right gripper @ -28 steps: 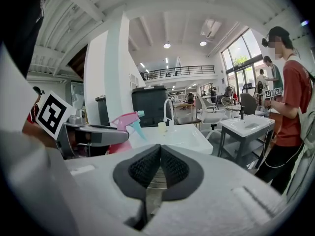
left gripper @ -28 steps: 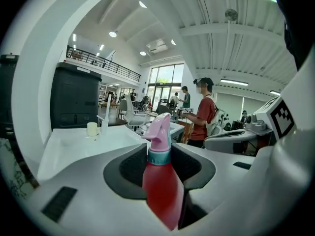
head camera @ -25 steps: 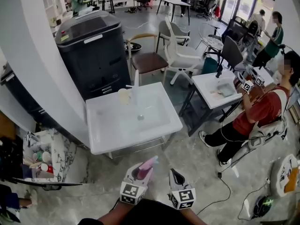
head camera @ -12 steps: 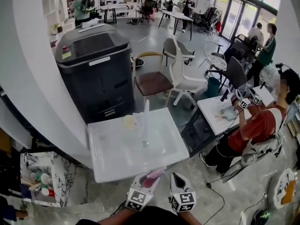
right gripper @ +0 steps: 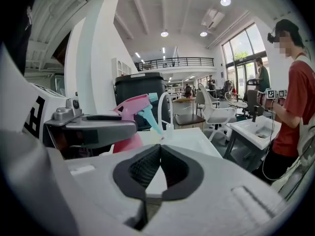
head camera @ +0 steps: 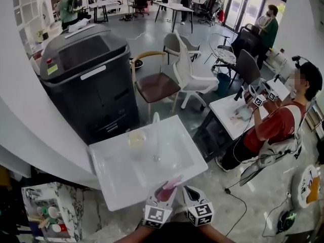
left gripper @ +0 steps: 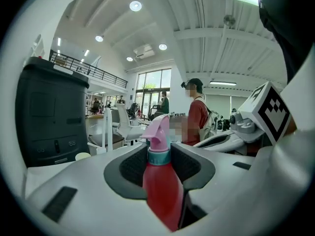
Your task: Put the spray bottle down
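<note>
**Bottle in the grip, tabletop dead ahead**

Here's the left hand-held gripper (head camera: 161, 202), and its jaws are clamped on the red plastic spray bottle with the pink trigger head and teal collar (left gripper: 161, 191). The dark pads pinch the body just under that collar, and the bottle stands upright between them. The right hand-held gripper (right gripper: 158, 156) rides alongside, just beside the left one. Its pads are pressed together, with nothing between them.

In front of both sits the white square tabletop with the raised rim (head camera: 126, 178). In the head view the bottle's pink nozzle just overlaps its near edge. Further in on that surface stand a pale round cup (head camera: 136, 137) and a thin white upright spout (head camera: 156, 135), close to each other towards the far side. Behind looms a big black box-shaped machine (head camera: 86, 80).

So which step is this? It reads as the carry: bottle gripped, not yet set on anything. The next move calls for getting the base over the bare near stretch of the tabletop, well short of the cup and spout. Then lower until the bottom sits flat, keep it upright, and only then spread the left jaws. Let go early and a tall bottle like this one could tip
</note>
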Motion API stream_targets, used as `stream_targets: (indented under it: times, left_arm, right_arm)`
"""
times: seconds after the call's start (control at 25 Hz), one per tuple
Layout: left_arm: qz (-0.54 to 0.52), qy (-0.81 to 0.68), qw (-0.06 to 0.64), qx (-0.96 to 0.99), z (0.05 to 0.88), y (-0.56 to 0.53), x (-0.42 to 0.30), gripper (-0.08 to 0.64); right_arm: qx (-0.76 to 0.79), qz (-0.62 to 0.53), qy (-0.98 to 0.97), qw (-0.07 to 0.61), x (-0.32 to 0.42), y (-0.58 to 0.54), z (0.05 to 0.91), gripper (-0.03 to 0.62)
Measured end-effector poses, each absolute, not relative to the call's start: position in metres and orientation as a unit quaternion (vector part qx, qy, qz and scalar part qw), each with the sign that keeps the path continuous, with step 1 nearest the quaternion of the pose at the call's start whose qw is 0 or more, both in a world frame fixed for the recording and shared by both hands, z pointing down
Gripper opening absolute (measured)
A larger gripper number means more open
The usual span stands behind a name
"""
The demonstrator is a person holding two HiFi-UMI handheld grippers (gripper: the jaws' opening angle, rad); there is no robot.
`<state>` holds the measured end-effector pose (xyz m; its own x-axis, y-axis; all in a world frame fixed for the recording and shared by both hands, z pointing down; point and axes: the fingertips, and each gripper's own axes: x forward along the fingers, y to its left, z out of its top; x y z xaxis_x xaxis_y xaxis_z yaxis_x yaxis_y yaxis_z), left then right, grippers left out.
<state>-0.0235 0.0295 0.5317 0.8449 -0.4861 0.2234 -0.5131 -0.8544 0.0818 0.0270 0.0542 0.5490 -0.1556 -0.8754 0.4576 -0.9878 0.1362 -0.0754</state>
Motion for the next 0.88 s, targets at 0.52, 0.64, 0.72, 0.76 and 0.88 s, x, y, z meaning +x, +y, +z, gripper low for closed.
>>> stream_targets:
  times: [0.52,0.64,0.72,0.76,0.88]
  left_arm:
    - [0.111,-0.263,0.11,0.952,0.559,-0.016,0.01,0.158]
    - [0.117,-0.263,0.112,0.951,0.567,-0.034,0.026,0.158]
    - [0.122,-0.259,0.105,0.952,0.563,-0.051,0.041,0.158]
    - [0.126,-0.259,0.096,0.953,0.56,-0.063,0.048,0.158]
    - [0.125,-0.256,0.067,0.956,0.551,-0.094,0.073,0.158]
  right_arm:
    - [0.647,0.2,-0.722,0.141,0.072,-0.001,0.561,-0.002]
    - [0.645,0.2,-0.726,0.129,0.092,-0.026,0.561,-0.002]
    - [0.643,0.197,-0.731,0.12,0.107,-0.044,0.558,-0.002]
    - [0.642,0.195,-0.732,0.116,0.115,-0.054,0.556,-0.002]
    - [0.641,0.198,-0.734,0.106,0.136,-0.081,0.556,-0.002]
